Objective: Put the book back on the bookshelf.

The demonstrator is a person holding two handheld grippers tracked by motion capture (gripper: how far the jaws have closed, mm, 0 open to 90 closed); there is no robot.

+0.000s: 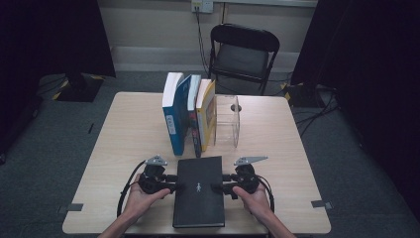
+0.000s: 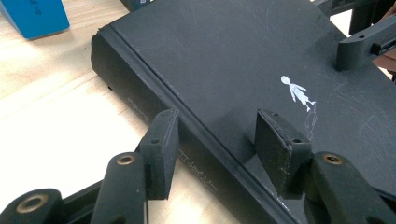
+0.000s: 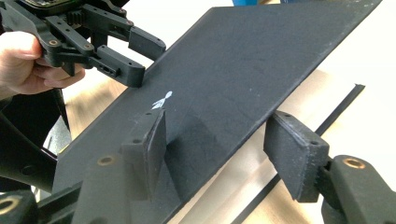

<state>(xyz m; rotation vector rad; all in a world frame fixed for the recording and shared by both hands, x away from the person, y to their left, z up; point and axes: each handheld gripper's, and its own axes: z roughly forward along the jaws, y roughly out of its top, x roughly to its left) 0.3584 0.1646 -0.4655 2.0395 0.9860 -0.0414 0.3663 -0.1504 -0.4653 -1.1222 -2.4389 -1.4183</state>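
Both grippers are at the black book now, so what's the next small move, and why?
Probably close both grippers. The left gripper straddles the spine edge of the black book, jaws open; the right gripper straddles the opposite cover edge, also open. Nothing is clamped yet, so lifting would slip.

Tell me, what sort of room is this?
Probably a lab or studio set up for recording: black curtains hang on both sides, cables trail across the grey floor, and a lone wooden table stands before a folding chair.
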